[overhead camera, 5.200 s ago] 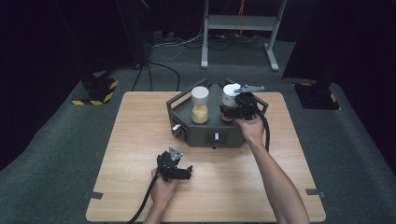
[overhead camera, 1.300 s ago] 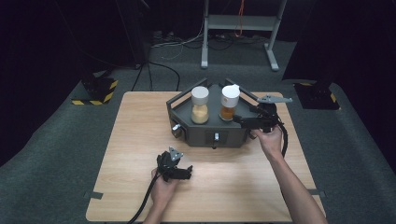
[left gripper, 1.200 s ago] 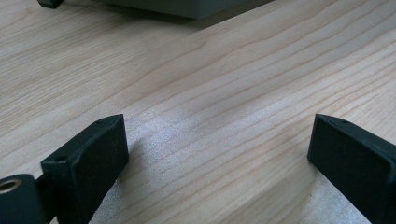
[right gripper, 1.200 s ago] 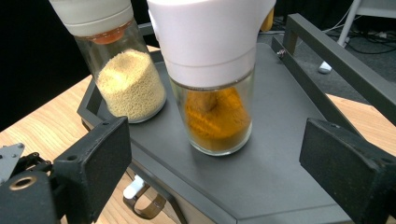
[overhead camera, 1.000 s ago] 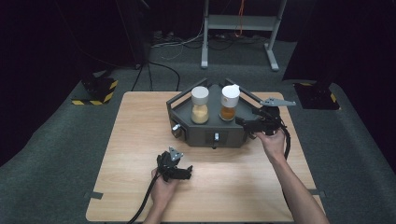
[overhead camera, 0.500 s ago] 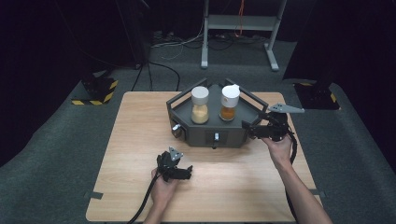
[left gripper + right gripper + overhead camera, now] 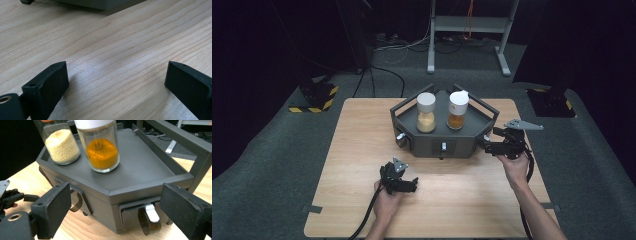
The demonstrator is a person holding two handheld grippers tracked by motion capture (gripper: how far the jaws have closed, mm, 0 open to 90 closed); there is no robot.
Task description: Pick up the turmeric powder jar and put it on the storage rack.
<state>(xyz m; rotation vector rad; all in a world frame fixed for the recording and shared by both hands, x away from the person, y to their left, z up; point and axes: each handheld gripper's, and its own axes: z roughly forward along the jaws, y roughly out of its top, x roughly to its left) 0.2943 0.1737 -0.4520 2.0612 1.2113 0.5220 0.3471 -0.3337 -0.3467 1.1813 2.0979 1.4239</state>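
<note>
The right gripper (image 7: 488, 145) hangs just beside the right front corner of the dark grey hexagonal drawer stand (image 7: 482, 116), its jaws spread wide with nothing between them. In the right gripper view the jaws frame a small drawer (image 7: 135, 216) in the stand's side, whose metal loop handle (image 7: 149, 221) sits between them, still apart from both pads; the drawer's lower edge is partly hidden behind the handle. A second handle (image 7: 77, 203) shows farther along, half covered by the near jaw.

On the stand's top tray stand two glass jars: one of orange powder (image 7: 102, 153) and one of pale yellow grains (image 7: 62, 146). Their lids are cut off at the upper edge of this view; the high view shows both as white.

The left gripper (image 7: 410, 185) rests low over the wooden table (image 7: 362, 150), near its front edge and well apart from the stand. Its jaws stand wide over bare wood, holding nothing.
</note>
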